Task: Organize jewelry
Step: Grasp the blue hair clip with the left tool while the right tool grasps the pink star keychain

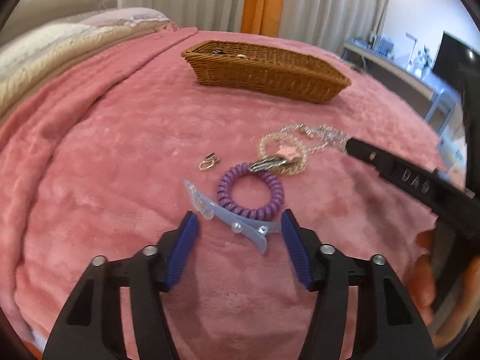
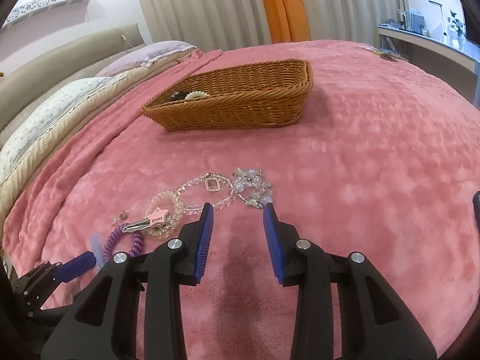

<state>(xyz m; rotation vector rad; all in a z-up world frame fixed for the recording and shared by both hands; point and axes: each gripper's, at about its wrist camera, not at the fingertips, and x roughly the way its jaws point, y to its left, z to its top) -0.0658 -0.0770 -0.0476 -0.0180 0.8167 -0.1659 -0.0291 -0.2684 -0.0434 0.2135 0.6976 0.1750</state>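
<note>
Jewelry lies on a pink blanket (image 1: 120, 138). My left gripper (image 1: 238, 216) is open, its jaws on either side of a light blue hair clip (image 1: 240, 225) with a pearl. Just beyond the clip lies a purple spiral hair tie (image 1: 250, 192), a small ring (image 1: 207, 163), a silver clip (image 1: 268, 163) and a clear coil tie with a pink star (image 1: 285, 153). My right gripper (image 2: 238, 208) is open and empty, close to a clear bead bracelet (image 2: 207, 192) and a crystal charm cluster (image 2: 253, 186). A wicker basket (image 2: 234, 114) holding a few items stands farther back.
Pillows (image 2: 60, 102) and a headboard (image 2: 45, 60) lie at the left. Curtains (image 2: 210, 6) hang behind the bed. A desk with a monitor (image 1: 450, 57) stands at the right. The right gripper's black body (image 1: 420, 180) crosses the left wrist view.
</note>
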